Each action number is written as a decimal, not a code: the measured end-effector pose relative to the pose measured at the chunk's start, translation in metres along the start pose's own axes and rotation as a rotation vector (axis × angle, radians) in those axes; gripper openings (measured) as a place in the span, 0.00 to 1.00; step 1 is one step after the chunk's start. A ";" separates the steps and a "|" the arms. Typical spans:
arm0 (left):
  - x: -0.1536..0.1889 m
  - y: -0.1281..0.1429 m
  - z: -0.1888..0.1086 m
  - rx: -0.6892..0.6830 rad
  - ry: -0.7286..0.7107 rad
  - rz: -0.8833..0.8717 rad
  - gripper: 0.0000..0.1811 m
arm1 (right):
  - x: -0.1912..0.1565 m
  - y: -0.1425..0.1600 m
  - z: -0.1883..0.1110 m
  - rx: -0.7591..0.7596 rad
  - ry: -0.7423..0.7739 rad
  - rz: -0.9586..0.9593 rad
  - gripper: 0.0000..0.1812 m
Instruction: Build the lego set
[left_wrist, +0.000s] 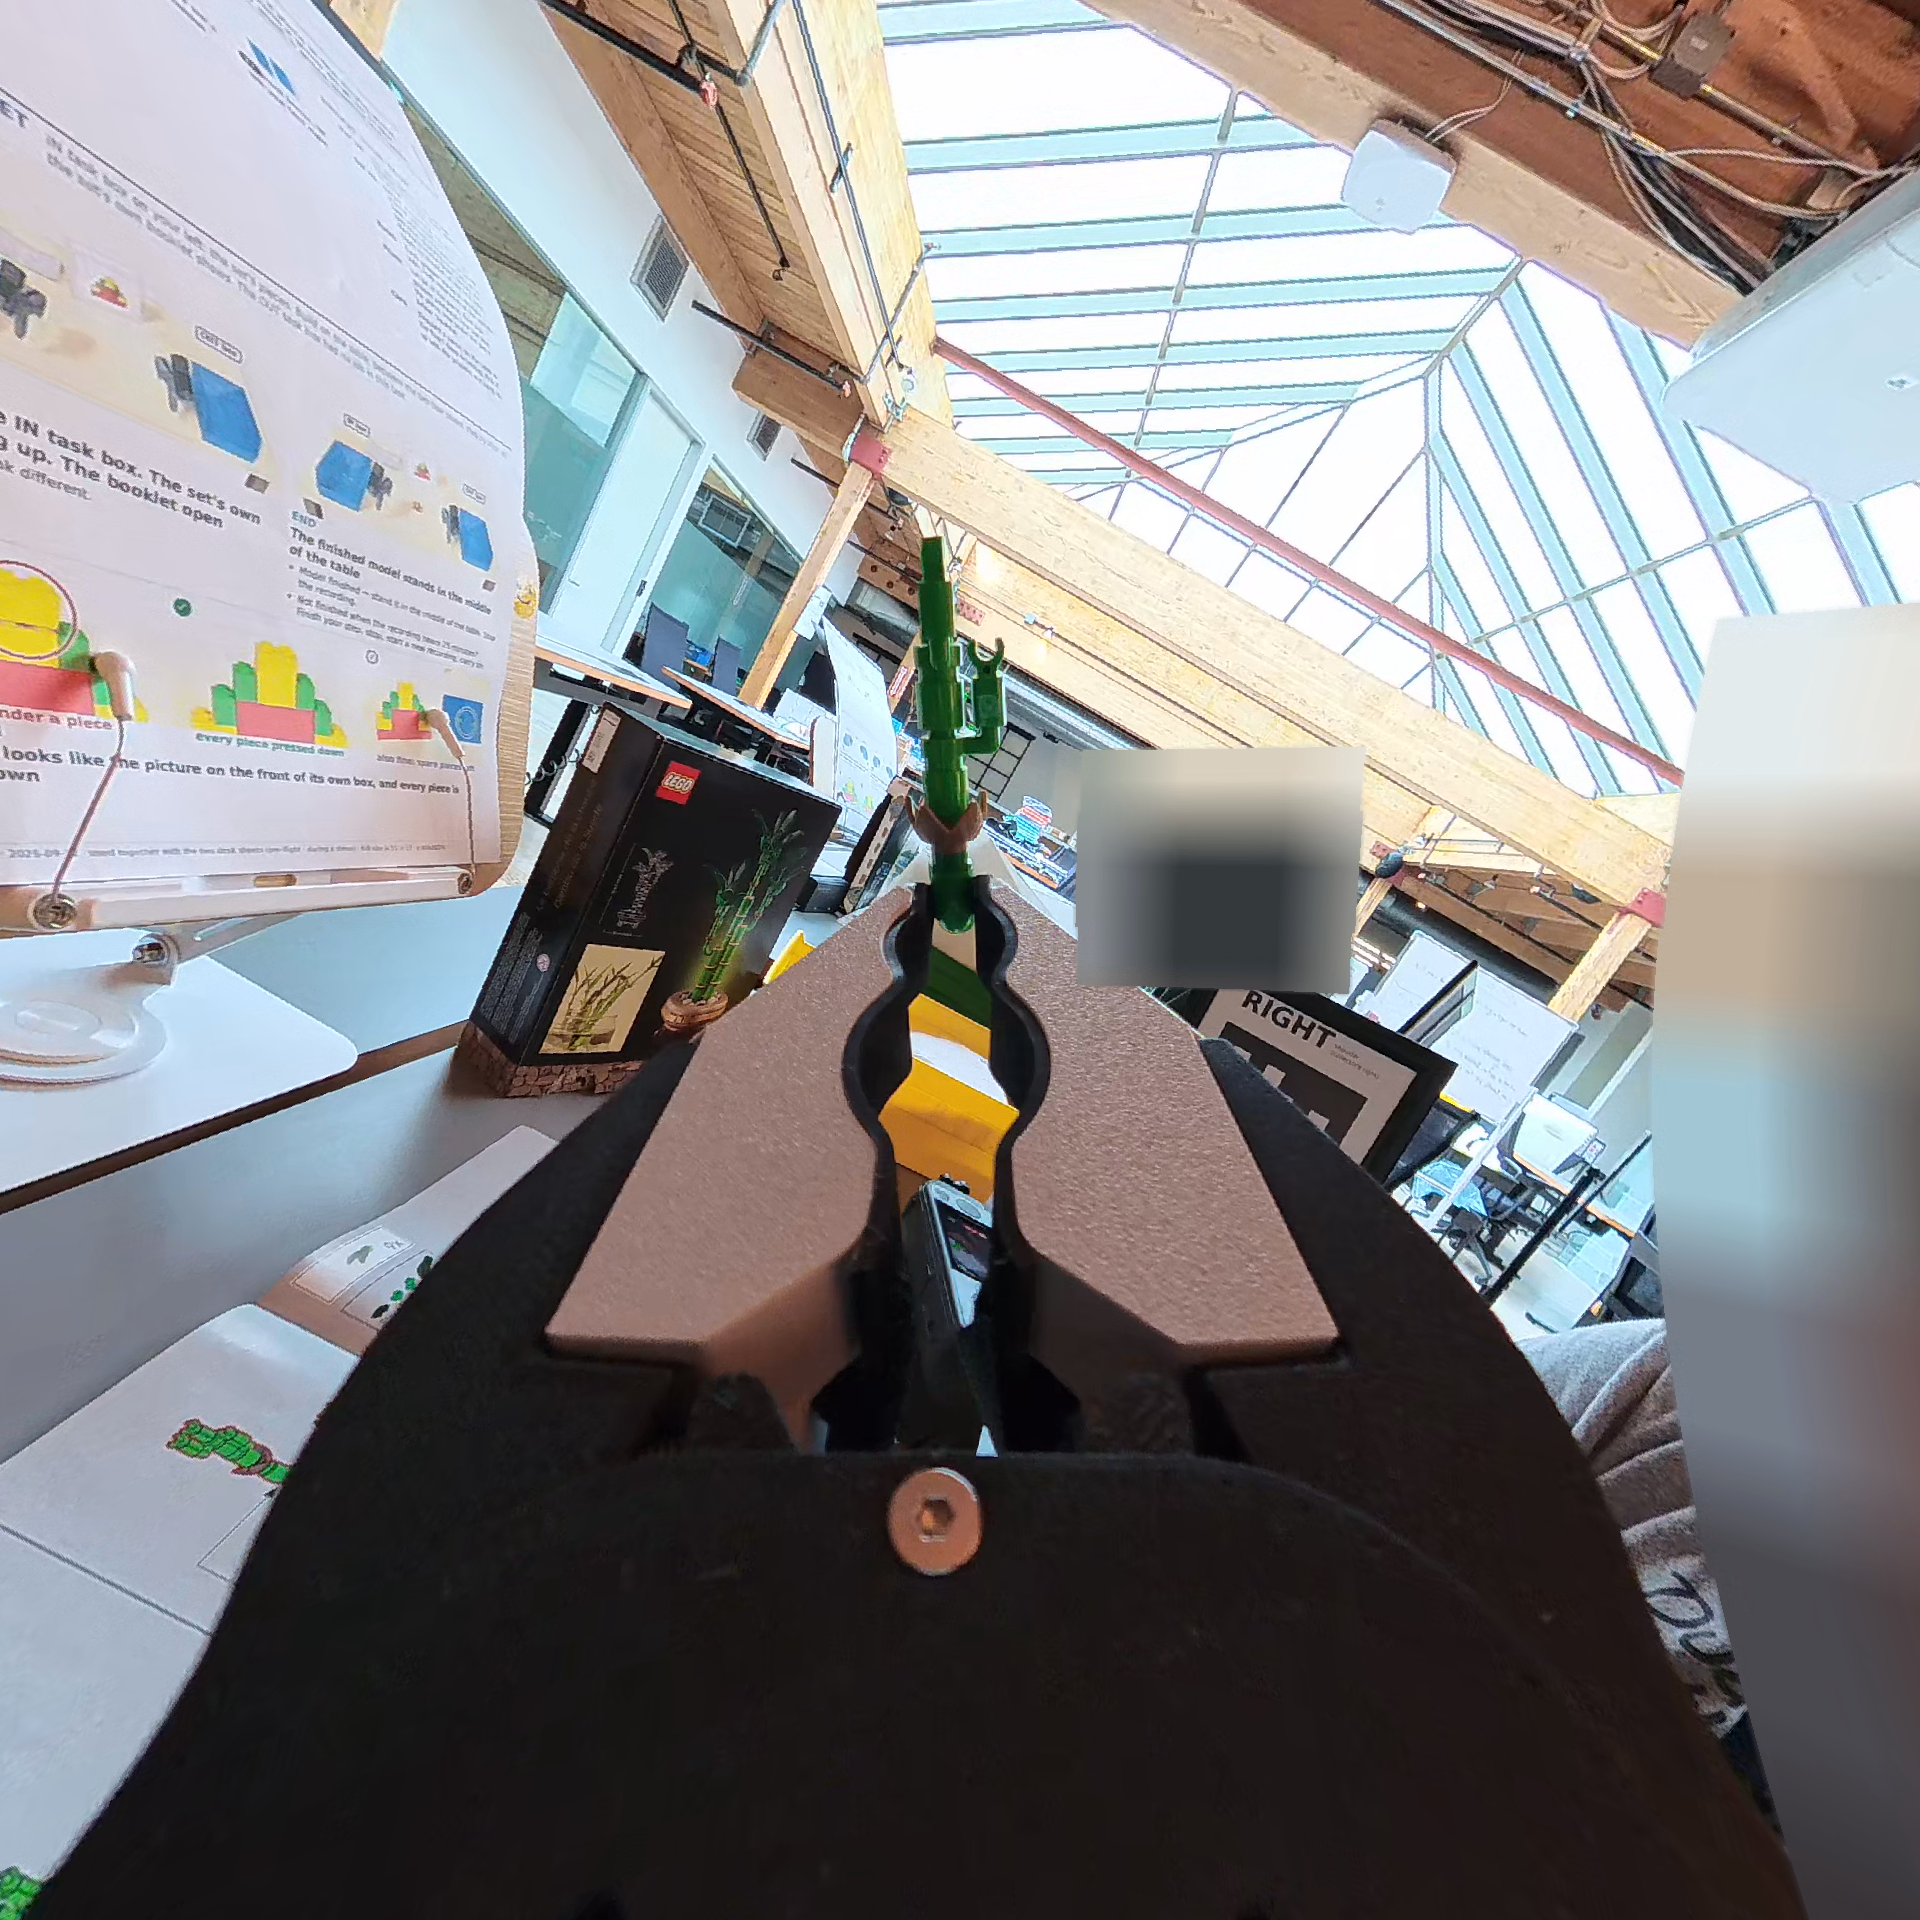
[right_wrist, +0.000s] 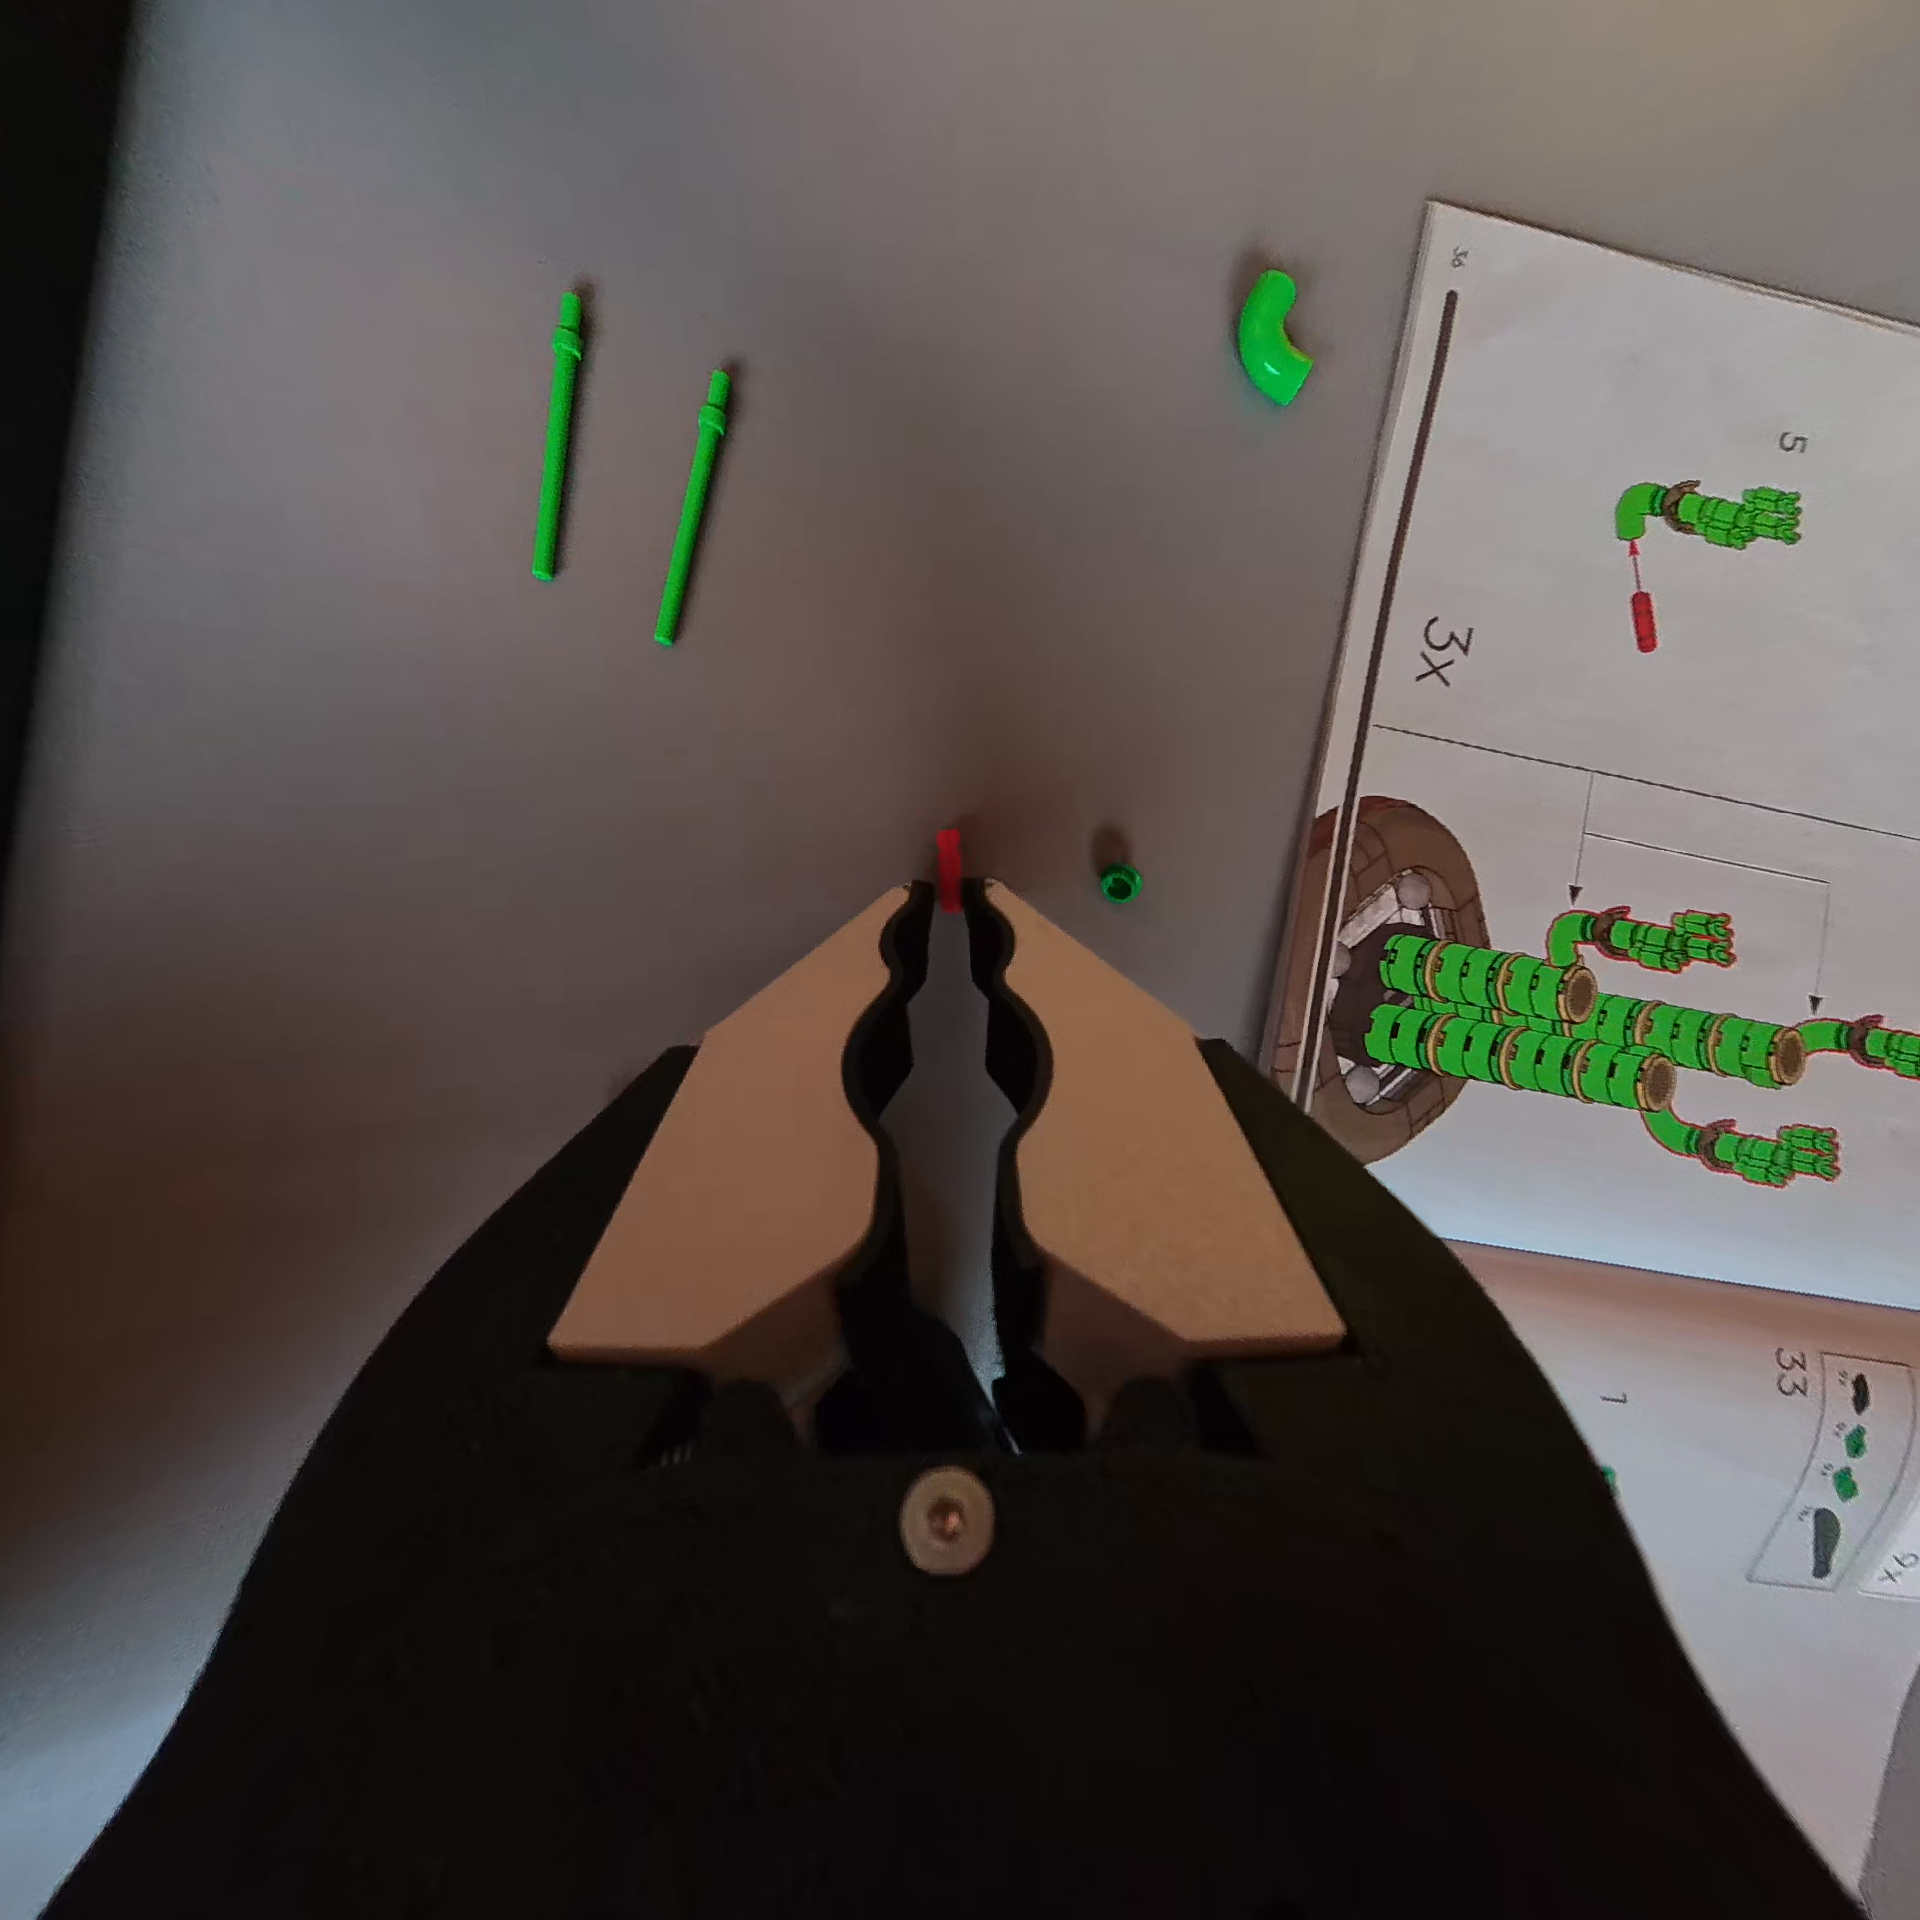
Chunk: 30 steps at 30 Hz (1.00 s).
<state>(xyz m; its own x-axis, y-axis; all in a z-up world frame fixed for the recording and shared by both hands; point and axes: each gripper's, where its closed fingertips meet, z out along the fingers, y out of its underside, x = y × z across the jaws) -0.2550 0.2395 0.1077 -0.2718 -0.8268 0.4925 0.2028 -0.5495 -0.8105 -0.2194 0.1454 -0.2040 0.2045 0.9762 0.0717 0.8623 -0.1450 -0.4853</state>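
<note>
In the left wrist view my left gripper is shut on a green bamboo shoot with a brown collar and holds it upright in the air. In the right wrist view my right gripper is shut on a small red pin just above the grey table. Loose on the table lie two green rods at the far left, a green elbow piece at the far right and a small green round stud just right of my fingertips.
The open instruction booklet lies at the right of the table. The black set box stands at the back, with an instruction sheet on a stand to its left. A yellow box shows between my left fingers. My right fingertips sit around 30 centimetres from my left ones. My right gripper's tips are some 11 centimetres from the green elbow piece.
</note>
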 end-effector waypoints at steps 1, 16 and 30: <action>0.000 0.000 0.000 -0.001 0.000 0.000 0.03 | 0.000 0.000 0.000 0.001 -0.002 0.002 0.03; -0.006 0.010 0.005 -0.039 -0.010 -0.009 0.03 | 0.000 -0.001 0.002 -0.009 -0.010 -0.018 0.01; -0.020 0.044 0.034 -0.124 0.003 -0.049 0.02 | 0.058 -0.018 -0.116 0.305 0.424 0.013 0.01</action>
<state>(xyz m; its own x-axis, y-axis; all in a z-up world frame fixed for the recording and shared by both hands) -0.2090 0.2277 0.0726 -0.2816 -0.7991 0.5312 0.0716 -0.5696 -0.8188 -0.1691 0.1861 -0.0897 0.4384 0.8146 0.3797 0.6972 -0.0416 -0.7157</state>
